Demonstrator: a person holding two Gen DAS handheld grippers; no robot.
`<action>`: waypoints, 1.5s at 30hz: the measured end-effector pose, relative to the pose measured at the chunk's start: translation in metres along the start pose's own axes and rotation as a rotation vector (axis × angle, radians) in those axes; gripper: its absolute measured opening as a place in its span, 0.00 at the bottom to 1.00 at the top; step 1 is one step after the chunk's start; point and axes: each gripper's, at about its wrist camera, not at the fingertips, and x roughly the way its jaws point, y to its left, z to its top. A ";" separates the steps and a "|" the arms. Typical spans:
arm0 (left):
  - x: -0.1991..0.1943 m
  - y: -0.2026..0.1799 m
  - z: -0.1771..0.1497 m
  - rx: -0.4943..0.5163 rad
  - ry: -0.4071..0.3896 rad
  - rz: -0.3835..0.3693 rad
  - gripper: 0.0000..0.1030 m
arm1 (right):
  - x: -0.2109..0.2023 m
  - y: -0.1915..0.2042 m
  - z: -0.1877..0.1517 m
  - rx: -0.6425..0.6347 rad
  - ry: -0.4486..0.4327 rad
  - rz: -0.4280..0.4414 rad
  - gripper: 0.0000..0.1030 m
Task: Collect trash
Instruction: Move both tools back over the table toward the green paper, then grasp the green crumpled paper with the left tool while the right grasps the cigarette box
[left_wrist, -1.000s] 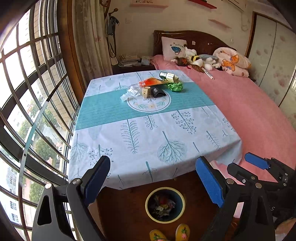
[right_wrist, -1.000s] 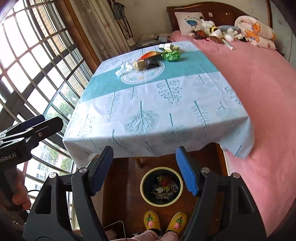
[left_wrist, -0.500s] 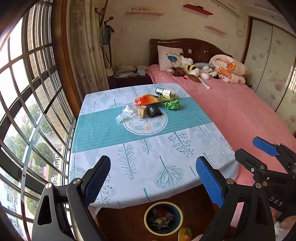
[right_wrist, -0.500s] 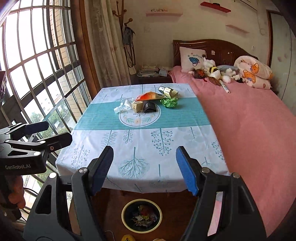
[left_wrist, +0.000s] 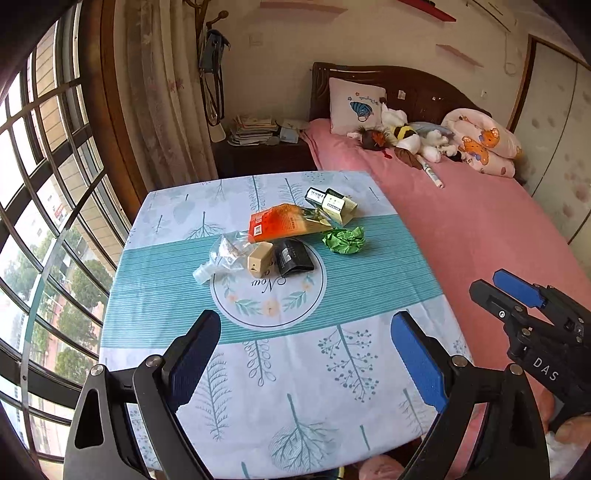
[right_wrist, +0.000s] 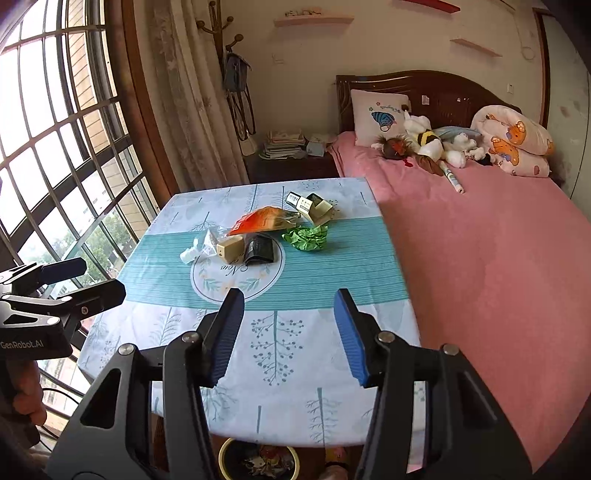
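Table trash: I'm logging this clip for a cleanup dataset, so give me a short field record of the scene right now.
surface: table with tree-print cloth
trash pile: orange packet, green paper ball, black pouch, beige box, clear wrapper, small cartons
bin: trash bin under near table edge, already holding litter
left tool: open, empty
right tool: jaws just narrowed, nothing between them

we see our right gripper (right_wrist: 288, 332), fingers (right_wrist: 225, 332) just closing partway with nothing between them, above the surface (right_wrist: 332, 266). litter clusters there: a green paper ball (right_wrist: 306, 238), an orange packet (right_wrist: 258, 220).
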 end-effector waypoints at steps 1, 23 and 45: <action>0.016 -0.008 0.011 -0.016 0.023 0.006 0.92 | 0.016 -0.013 0.010 -0.005 0.014 0.010 0.43; 0.357 -0.081 0.120 -0.286 0.341 0.150 0.79 | 0.330 -0.190 0.136 -0.044 0.259 0.192 0.40; 0.341 -0.052 0.105 -0.309 0.297 0.132 0.48 | 0.411 -0.110 0.137 -0.161 0.332 0.387 0.51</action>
